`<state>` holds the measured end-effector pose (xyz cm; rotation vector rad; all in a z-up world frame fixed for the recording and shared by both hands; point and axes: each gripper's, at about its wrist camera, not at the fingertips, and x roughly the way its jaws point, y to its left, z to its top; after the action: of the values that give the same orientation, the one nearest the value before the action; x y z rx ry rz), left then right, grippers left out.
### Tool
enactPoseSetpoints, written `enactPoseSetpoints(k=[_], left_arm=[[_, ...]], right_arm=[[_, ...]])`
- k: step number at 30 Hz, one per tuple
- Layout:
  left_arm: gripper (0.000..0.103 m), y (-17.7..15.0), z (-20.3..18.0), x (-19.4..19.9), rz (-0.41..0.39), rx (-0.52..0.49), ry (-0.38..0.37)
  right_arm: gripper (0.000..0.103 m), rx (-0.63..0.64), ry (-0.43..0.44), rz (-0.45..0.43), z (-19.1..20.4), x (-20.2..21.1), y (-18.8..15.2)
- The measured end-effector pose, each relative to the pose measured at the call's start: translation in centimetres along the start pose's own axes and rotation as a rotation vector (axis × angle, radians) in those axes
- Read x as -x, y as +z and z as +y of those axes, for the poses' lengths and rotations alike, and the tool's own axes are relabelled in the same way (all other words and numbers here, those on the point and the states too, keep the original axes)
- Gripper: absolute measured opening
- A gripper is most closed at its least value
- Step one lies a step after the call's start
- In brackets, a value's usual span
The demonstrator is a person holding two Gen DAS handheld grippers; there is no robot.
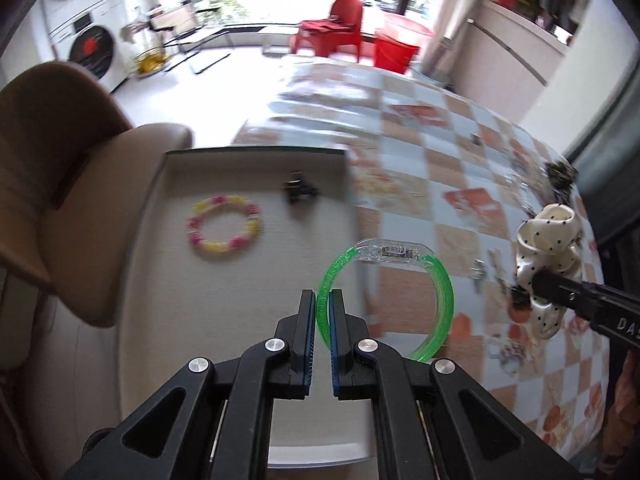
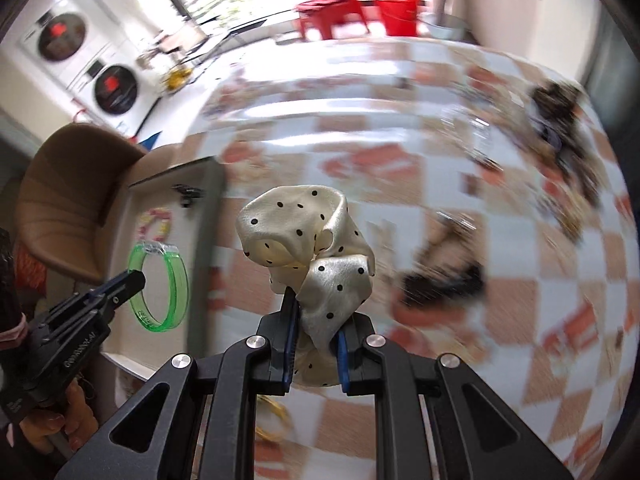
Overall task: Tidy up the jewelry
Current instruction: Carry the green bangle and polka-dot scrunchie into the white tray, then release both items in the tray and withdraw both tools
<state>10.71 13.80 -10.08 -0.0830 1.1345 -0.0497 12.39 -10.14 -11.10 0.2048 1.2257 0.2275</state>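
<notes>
My left gripper (image 1: 322, 296) is shut on a green translucent bangle (image 1: 442, 300) with a clear clasp, held in the air over the right edge of a pale lined tray (image 1: 160, 300). A pink and yellow beaded bracelet (image 1: 224, 226) and a small black clip (image 1: 298, 190) lie in the tray. My right gripper (image 2: 316, 314) is shut on a cream scrunchie (image 2: 312, 240) with black dots, lifted above the tablecloth. In the right wrist view, the left gripper (image 2: 134, 280) and bangle (image 2: 176, 280) hang over the tray (image 2: 208, 220) at the left.
A checked orange and white tablecloth (image 1: 440, 152) covers the table. Blurred dark hair pieces (image 2: 560, 112), a black item (image 2: 440, 280) and a gold piece (image 2: 276, 412) lie on it. A brown chair (image 1: 60, 168) stands beside the tray. A hand (image 2: 60, 420) holds the left gripper.
</notes>
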Motion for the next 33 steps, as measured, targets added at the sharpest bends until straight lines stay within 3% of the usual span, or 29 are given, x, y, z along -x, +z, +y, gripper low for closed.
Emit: enactPoseSetpoints(k=[7, 14, 21, 33], left_arm=[[0.009, -0.9, 6.6, -2.2, 0.042, 0.122, 0.093], [0.009, -0.9, 9.6, -5.4, 0.088, 0.181, 0.136], [0.01, 0.1, 10.6, -7.2, 0.09, 0.176, 0.157], [0.01, 0.5, 10.1, -7.8, 0.1, 0.127, 0.208]], right_arm=[[0.018, 0.128, 0.083, 0.047, 7.6, -4.0, 2.7], [0.018, 0.194, 0.143, 0.147, 13.5, -10.0, 4.1], [0.018, 0.164, 0.107, 0.207, 14.4, -14.7, 5.3], [0.023, 0.149, 0.055, 0.229, 14.3, -16.7, 4.9]])
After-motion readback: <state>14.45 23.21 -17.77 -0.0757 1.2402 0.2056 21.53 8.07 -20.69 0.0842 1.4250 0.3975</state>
